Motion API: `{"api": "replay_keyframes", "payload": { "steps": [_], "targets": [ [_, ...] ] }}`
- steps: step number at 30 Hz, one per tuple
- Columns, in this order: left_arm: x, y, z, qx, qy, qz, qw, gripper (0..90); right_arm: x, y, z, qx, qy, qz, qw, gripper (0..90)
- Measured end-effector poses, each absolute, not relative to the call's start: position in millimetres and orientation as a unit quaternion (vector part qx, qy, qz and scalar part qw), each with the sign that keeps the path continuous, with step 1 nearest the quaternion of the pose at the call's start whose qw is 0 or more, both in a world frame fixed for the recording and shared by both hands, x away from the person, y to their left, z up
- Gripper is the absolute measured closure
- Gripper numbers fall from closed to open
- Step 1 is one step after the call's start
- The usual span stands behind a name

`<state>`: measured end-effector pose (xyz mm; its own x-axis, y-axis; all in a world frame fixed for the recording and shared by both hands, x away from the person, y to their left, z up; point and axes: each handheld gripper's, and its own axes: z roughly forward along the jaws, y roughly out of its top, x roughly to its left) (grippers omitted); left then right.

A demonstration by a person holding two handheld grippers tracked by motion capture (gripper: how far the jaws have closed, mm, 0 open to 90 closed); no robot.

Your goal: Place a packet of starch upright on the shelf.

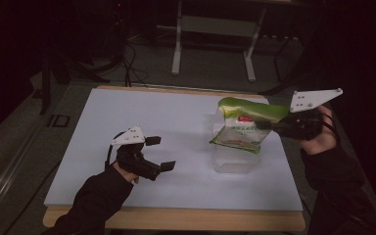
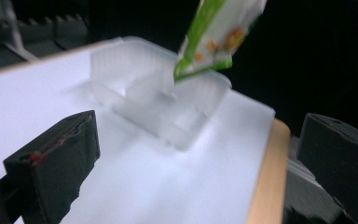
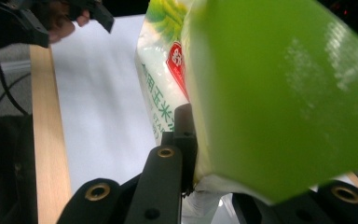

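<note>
From the high view, the green and white bag [image 1: 245, 125] hangs in the air above the clear plastic box [image 1: 235, 159], which stands on the white sheet [image 1: 142, 112] toward the right edge of the desk [image 1: 176, 219]. The right gripper [image 1: 268, 125] comes in level from the right side and is clamped onto the bag's right edge, with the bag tilted so its lower end dips toward the box opening. The left gripper [image 1: 162, 152] sits low over the sheet nearer the front edge, left of the box and well apart from it, jaws spread wide with nothing between them.

The left gripper view adds what the high view hides: the box [image 2: 158, 100] is translucent and open-topped, and the bag's lower corner [image 2: 209, 51] hangs right at its rim; whether they touch cannot be told. The two black jaws stand far apart at the bottom corners of this view, the wooden desk edge [image 2: 265, 186] running between them.

The right gripper view shows the grip close up: the jaws are pinched tight on the bag [image 3: 279, 93], whose green panel and white face with red label and printed text loom large. Farther off, near the top left, the left gripper [image 3: 60, 16] and the hand [image 3: 63, 25] holding it show above the sheet [image 3: 102, 107]
</note>
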<state>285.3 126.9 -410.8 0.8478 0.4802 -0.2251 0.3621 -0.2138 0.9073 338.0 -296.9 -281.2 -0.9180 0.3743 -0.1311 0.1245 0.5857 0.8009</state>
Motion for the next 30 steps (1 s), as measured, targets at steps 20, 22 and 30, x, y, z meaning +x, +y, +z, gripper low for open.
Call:
{"api": "replay_keyframes", "payload": {
  "steps": [20, 22, 30],
  "targets": [
    [263, 158, -469, 0.771, 0.294, 0.081, 0.559, 0.0, 362, -282, -305, 0.133, 0.919, 0.355, 0.111, 84.0],
    [262, 160, -471, 0.772, 0.297, 0.085, 0.555, 0.0, 364, -278, -308, 0.132, 0.922, 0.347, 0.109, 84.0],
    [262, 162, -476, 0.769, 0.302, 0.084, 0.557, 0.0, 369, -272, -325, 0.135, 0.928, 0.332, 0.097, 84.1]
  ]
}}
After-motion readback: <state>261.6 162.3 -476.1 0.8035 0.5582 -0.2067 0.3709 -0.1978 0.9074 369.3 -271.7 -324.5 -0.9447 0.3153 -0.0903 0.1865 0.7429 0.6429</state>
